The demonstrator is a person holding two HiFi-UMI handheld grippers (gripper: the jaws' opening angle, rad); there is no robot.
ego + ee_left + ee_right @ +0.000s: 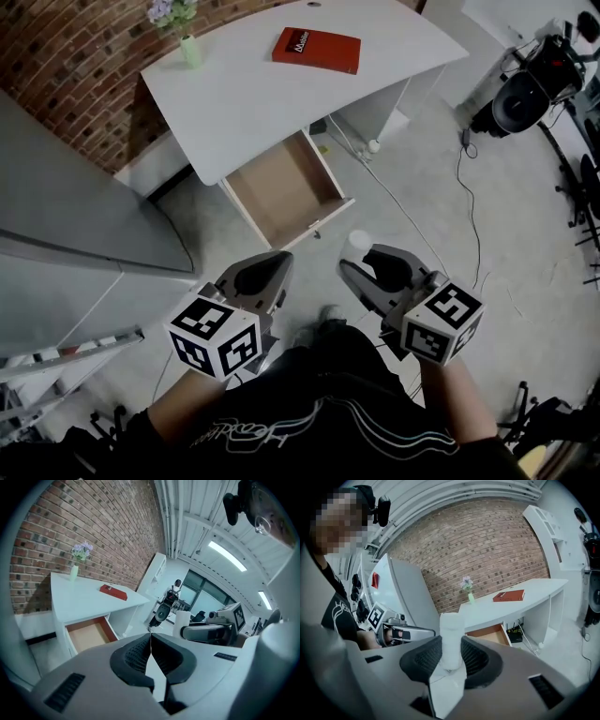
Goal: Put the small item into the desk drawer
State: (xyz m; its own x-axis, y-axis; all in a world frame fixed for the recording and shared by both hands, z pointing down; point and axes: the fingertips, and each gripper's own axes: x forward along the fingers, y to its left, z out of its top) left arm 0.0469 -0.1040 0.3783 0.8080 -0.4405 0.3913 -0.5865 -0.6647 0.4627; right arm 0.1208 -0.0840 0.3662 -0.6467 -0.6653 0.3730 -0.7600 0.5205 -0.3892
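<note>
Between the right gripper's (451, 654) jaws, the small white cylinder (451, 637) looked matt and smooth, like plastic. The left gripper's (151, 652) shell was matt grey plastic, and its pads (133, 656) were black, ribbed and rubbery. Ahead of the jaws, the tabletop (253, 94) was smooth matt white, the drawer (281, 187) was bare pale wood inside, and the book (317, 50) cover was satin red. Beyond them the brick wall (66, 56) was rough. Below the jaws, the floor (412, 206) was dull grey and concrete-like.
</note>
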